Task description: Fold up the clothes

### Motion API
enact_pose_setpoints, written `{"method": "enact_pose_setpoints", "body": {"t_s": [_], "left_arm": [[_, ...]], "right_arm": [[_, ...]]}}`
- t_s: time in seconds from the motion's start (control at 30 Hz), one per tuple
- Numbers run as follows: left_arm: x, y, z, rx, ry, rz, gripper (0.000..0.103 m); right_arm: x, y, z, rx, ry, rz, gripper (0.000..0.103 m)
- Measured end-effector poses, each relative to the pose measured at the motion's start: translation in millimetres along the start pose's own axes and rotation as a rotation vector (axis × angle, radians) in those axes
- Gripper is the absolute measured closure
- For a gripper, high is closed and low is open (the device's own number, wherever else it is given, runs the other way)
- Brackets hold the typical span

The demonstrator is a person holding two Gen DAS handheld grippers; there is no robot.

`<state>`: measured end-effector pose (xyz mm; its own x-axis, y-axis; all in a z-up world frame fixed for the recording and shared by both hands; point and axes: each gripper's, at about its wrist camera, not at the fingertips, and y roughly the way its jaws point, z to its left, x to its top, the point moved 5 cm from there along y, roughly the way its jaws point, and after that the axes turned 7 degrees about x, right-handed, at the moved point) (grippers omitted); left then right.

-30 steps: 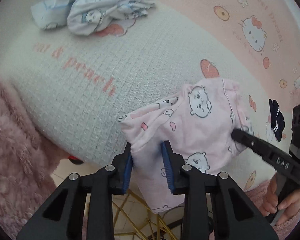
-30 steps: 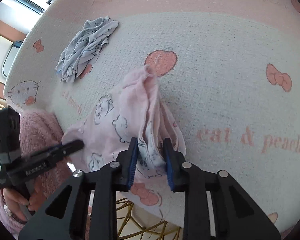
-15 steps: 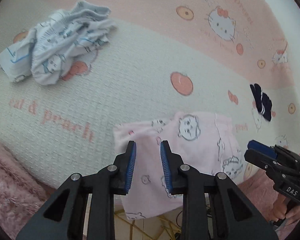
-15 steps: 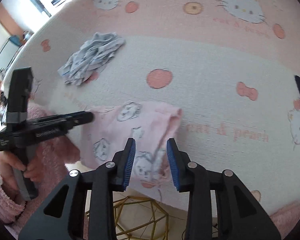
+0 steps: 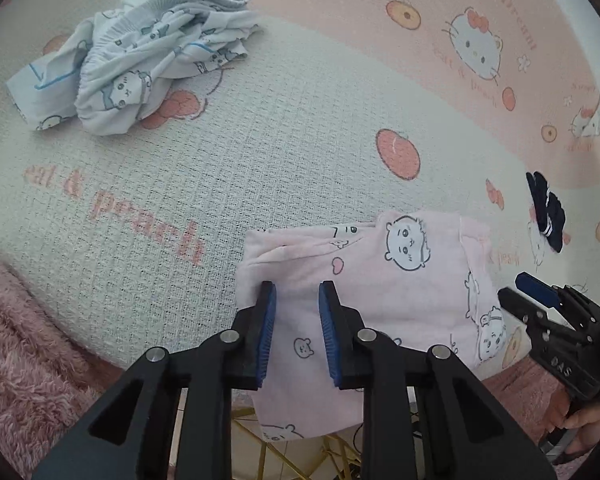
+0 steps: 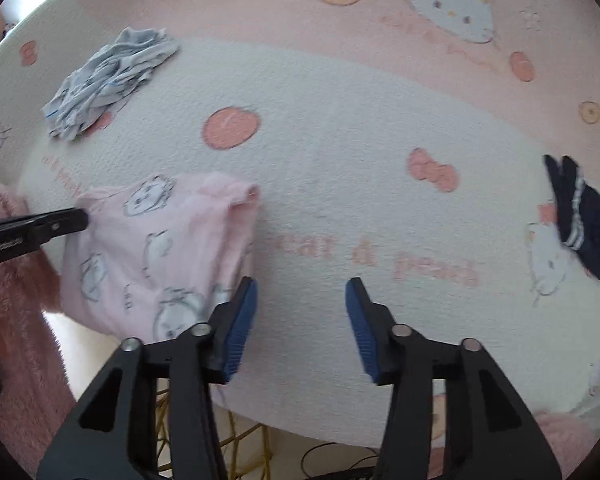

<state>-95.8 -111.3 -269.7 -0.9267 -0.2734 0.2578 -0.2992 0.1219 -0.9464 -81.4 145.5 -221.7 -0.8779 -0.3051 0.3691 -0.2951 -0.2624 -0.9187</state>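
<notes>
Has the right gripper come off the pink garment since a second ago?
Yes. The right gripper was pinching the pink garment; now its jaws are opening over bare blanket, with the garment lying to its left.

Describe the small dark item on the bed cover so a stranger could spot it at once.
Start from the big cat-and-peach printed bed cover, pale in the middle with a pink band along the far side. Follow the seam between the two to the right, past the folded pink garment. There lies a small navy cloth piece with thin white stripes, the only dark fabric; the crumpled garment far left is light blue.
</notes>
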Motion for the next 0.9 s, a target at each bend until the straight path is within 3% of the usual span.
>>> {"method": "enact_pose_setpoints", "body": {"t_s": [0.03,0.13,0.2,0.3,0.33,0.37,0.4,0.43,0.5,0.53,0.6,0.67,0.7,0.77,0.9], "left_arm": [[-3,-4,-3,-0.024,-0.001,0.009,0.077],[-16,-7,-16,-0.041,0.032,0.038,0.073],[-28,2,-24,-0.021,0.071,0.074,0.072],[-32,7,-18,0.066,0.086,0.084,0.072],[-30,4,-11,0.08,0.059,0.077,0.072],[-28,1,-1,0.128,0.037,0.063,0.072],[-25,-2,11,0.213,0.024,0.047,0.071],[-25,-4,21,0.245,-0.001,0.042,0.071],[-25,-4,26,0.118,-0.074,0.065,0.07],[-26,-4,19,0.087,-0.057,0.067,0.07],[-29,-5,5,0.026,-0.021,0.071,0.063],[-32,-4,-9,-0.027,0.016,0.077,0.052],[-36,1,-14,-0.005,0.039,0.092,0.051],[-43,10,-17,0.096,0.077,0.086,0.051],[-36,0,6,0.24,0.007,0.025,0.051]], "right_arm": [[4,-8,-4,-0.021,0.007,-0.028,0.061],[13,-15,22,0.128,-0.045,-0.037,0.061],[13,-6,52,0.154,-0.156,-0.013,0.061],[2,21,61,0.066,-0.223,0.047,0.061],[0,27,58,0.078,-0.199,0.051,0.056],[1,27,51,0.084,-0.172,0.054,0.054],[2,21,47,0.045,-0.179,0.047,0.054],[4,14,44,0.004,-0.188,0.04,0.054],[11,-4,42,-0.058,-0.218,-0.005,0.054],[14,-11,42,-0.073,-0.217,-0.036,0.054],[20,-20,47,0.007,-0.214,-0.072,0.054],[16,-9,53,0.071,-0.207,-0.039,0.054],[13,0,56,0.083,-0.204,-0.009,0.054],[5,23,50,0.023,-0.184,0.04,0.054],[7,12,23,0.081,-0.057,-0.006,0.051]]}}
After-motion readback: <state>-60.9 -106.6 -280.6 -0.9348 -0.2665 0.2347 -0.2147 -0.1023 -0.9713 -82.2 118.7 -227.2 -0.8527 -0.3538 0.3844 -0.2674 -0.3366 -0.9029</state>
